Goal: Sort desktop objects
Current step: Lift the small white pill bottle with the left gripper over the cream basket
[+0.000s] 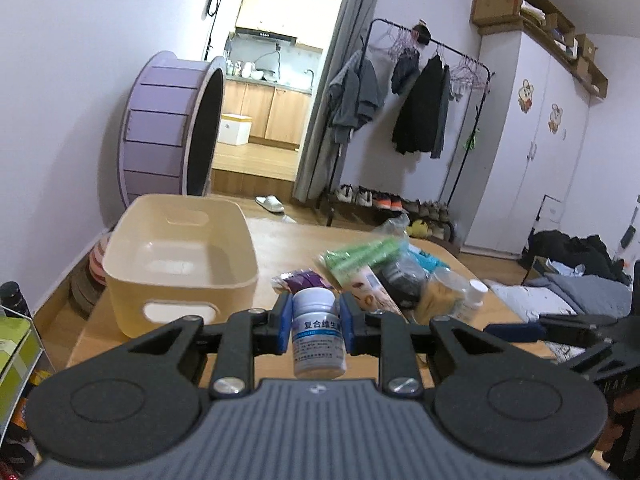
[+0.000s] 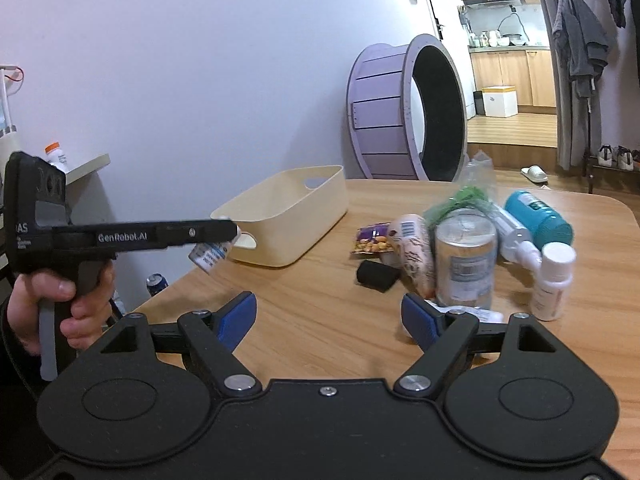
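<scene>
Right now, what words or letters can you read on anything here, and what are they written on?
"复合维生" on the label of the white pill bottle with the grey cap, clamped in the left gripper; the label's last character is cut off.
"GenRobot.AI" along the black arm of the left gripper.
Bottle's small print, the barcodes on the clear round tub and cream pouch: too blurred to read.
</scene>
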### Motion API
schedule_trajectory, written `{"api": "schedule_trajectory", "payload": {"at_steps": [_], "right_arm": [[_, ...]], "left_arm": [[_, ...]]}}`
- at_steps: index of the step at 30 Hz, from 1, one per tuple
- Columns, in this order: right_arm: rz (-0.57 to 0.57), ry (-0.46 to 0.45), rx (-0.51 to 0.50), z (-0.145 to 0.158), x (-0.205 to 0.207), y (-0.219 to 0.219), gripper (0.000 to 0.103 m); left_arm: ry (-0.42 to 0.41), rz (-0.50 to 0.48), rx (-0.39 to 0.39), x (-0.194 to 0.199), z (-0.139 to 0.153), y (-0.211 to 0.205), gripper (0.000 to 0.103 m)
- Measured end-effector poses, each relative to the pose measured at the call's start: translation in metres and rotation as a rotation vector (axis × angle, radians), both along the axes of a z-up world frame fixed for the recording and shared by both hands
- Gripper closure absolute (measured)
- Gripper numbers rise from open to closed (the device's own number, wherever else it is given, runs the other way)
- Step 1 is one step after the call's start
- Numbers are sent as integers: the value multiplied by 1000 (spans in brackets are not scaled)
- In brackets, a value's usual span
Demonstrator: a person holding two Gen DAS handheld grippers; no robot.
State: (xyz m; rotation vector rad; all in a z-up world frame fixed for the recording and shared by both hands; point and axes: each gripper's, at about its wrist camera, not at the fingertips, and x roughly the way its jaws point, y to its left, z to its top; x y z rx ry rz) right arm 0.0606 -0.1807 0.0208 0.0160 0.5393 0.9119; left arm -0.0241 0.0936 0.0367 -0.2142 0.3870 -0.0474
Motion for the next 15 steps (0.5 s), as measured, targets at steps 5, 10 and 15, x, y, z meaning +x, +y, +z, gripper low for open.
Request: {"api": "schedule_trajectory", "payload": {"at_steps": [5, 10, 15], "right_arm": [[0, -9, 9, -1, 0, 8, 24], [-39, -28, 40, 1, 3, 8, 21], [-67, -31, 35, -1, 7, 10, 20]], "left_arm": [[-46, 32, -4, 4, 10, 15, 79], [-93, 90, 10, 12, 22, 39, 79], [-104, 161, 18, 30, 24, 66, 79]]}}
